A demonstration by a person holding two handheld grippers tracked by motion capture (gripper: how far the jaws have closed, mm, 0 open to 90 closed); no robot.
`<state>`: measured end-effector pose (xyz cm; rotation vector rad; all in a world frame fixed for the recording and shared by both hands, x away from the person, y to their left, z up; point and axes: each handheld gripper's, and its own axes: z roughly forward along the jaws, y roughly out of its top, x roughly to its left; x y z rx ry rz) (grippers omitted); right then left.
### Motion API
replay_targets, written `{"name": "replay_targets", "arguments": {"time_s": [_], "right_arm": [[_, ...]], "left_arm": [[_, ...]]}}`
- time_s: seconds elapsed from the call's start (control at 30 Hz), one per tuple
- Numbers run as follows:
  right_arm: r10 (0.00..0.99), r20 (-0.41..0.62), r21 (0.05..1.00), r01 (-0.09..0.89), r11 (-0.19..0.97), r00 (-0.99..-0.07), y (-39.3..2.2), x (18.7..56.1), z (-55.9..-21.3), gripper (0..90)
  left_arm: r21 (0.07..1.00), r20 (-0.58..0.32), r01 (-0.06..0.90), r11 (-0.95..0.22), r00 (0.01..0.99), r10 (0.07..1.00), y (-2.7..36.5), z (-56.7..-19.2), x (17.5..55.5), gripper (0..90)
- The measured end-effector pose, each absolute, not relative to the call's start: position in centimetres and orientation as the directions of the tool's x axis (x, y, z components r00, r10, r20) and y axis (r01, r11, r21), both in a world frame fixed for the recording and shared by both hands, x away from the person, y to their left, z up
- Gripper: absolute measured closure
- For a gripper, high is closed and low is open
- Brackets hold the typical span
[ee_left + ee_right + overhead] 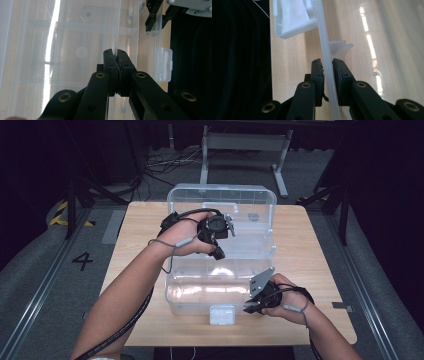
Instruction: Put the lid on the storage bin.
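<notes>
Where the clear plastic box [220, 270] sits open at the middle of the wooden counter [310, 250], the right tool [251, 308] clamps its near front wall beside the latch [222, 314], while the left tool [219, 254] pinches the inner edge farther back, below the raised lid [222, 200].

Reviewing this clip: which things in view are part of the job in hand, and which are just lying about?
In the job:
- clear plastic box, open on the wooden table
- its lid, standing up behind
- left gripper, shut on an inner wall of the box
- right gripper, clamped on the box's front rim

Just about:
- cables on the floor
- metal stand behind the table
- floor number 4
</notes>
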<state>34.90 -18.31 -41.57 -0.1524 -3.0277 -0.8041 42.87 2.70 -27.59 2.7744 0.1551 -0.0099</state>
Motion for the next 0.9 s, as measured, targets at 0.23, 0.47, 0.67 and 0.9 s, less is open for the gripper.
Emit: {"name": "replay_targets", "arguments": {"time_s": [0.23,0.47,0.67,0.9], "right_arm": [[0.091,0.022,0.491,0.090,0.866,-0.996,-18.3,34.8,-41.5,79.0],[0.092,0.014,0.487,0.087,0.869,-0.996,-18.3,34.7,-41.4,78.9],[0.091,0.013,0.493,0.085,0.866,-0.996,-18.3,34.7,-41.4,78.5],[0.092,-0.001,0.490,0.080,0.868,-0.996,-18.3,34.6,-41.3,78.7]], "left_arm": [[0.347,-0.040,0.094,-0.933,0.996,0.086,2.6,-27.8,42.5,87.8],[0.336,-0.041,0.088,-0.938,0.996,0.079,2.3,-27.9,42.0,87.8],[0.330,-0.046,0.080,-0.941,0.997,0.069,2.1,-28.1,41.7,87.8],[0.319,-0.049,0.077,-0.944,0.997,0.065,2.0,-28.2,41.5,87.7]]}}
